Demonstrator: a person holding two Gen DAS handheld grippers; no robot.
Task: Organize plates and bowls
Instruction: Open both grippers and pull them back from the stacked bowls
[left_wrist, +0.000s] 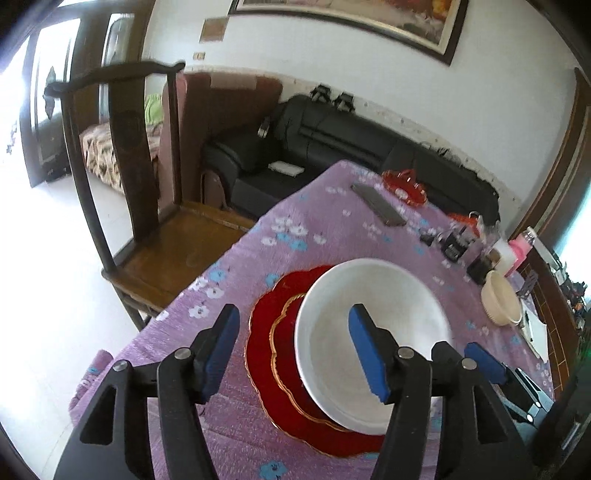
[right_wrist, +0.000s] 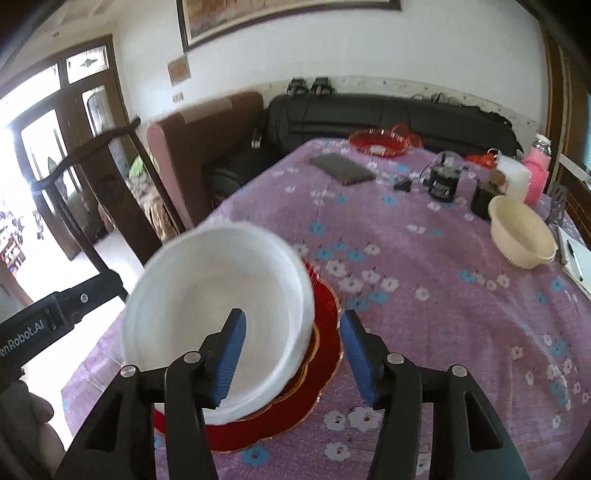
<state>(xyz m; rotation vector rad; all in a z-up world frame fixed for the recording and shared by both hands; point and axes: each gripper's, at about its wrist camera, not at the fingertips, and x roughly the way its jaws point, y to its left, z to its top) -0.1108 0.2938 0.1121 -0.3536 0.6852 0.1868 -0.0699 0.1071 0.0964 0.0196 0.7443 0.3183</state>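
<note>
A white bowl (left_wrist: 373, 332) sits on stacked red plates (left_wrist: 266, 343) with gold rims on the purple flowered tablecloth (left_wrist: 332, 229). My left gripper (left_wrist: 295, 350) is open above them, its jaws astride the bowl's left rim and the plates. In the right wrist view the white bowl (right_wrist: 218, 314) looks tilted on the red plates (right_wrist: 325, 354). My right gripper (right_wrist: 291, 354) is open, its jaws either side of the bowl's right rim. A cream bowl (right_wrist: 524, 232) stands at the far right, also in the left wrist view (left_wrist: 502, 299).
A dark phone (right_wrist: 341, 168), a red glass dish (right_wrist: 380, 142), small black devices (right_wrist: 443, 181), a pink bottle (right_wrist: 535, 173) and a notepad with pen (right_wrist: 576, 262) lie on the table. A wooden chair (left_wrist: 147, 206) stands at the table's left edge; a black sofa (left_wrist: 332, 136) is behind.
</note>
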